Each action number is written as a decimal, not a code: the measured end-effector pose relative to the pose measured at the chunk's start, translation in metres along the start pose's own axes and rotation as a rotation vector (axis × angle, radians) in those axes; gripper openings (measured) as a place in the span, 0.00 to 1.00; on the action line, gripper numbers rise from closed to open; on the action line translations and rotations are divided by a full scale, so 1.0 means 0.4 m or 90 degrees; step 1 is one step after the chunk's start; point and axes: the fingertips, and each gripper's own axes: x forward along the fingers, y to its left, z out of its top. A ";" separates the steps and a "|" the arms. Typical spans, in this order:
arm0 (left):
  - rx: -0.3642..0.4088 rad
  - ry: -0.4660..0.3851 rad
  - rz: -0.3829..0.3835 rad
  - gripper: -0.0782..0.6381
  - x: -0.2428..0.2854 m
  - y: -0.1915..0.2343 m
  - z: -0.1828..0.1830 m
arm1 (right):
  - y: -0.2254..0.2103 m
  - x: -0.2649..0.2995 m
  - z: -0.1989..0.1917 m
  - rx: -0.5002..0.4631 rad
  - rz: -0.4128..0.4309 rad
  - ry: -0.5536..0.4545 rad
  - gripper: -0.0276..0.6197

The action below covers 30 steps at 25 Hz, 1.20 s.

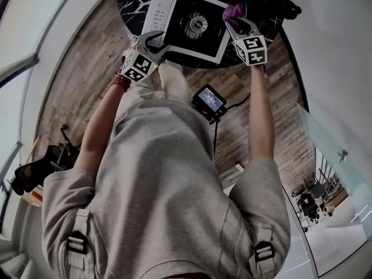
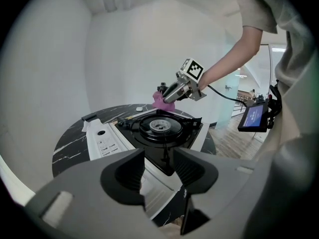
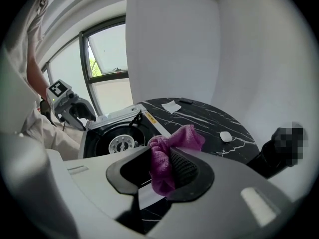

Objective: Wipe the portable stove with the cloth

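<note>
The portable stove [image 1: 189, 25], white with a black top and a round burner, sits on a round black marble table [image 1: 131, 7]. My left gripper [image 1: 152, 42] is open and holds nothing; it hangs by the stove's near left corner, above the table edge. In its own view the jaws [image 2: 158, 171] frame the stove [image 2: 159, 131]. My right gripper [image 1: 235, 21] is shut on a purple cloth [image 1: 232, 11] over the stove's right edge. In the right gripper view the cloth [image 3: 172, 151] bunches between the jaws and sticks out ahead of them, above the stove [image 3: 117, 133].
On the table beyond the stove lie a white paper scrap [image 3: 171, 106], a small white oval object [image 3: 226, 136] and a dark flat item [image 3: 187, 101]. A small screen [image 1: 209, 100] with a cable hangs at the person's waist. Wooden floor surrounds the table.
</note>
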 end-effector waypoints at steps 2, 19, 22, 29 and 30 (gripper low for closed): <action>-0.002 0.003 0.000 0.35 0.003 0.001 -0.004 | 0.009 0.020 -0.017 -0.020 0.003 0.021 0.24; 0.076 0.072 -0.061 0.33 0.019 -0.042 -0.031 | 0.055 0.053 -0.056 -0.032 0.042 0.090 0.23; 0.067 0.072 -0.065 0.34 0.020 -0.041 -0.030 | 0.071 0.052 -0.065 -0.054 0.035 0.088 0.23; 0.046 0.079 -0.073 0.35 0.022 -0.035 -0.032 | 0.112 0.044 -0.075 -0.041 0.051 0.088 0.23; 0.044 0.080 -0.075 0.35 0.021 -0.035 -0.031 | 0.117 0.042 -0.077 -0.039 0.052 0.088 0.23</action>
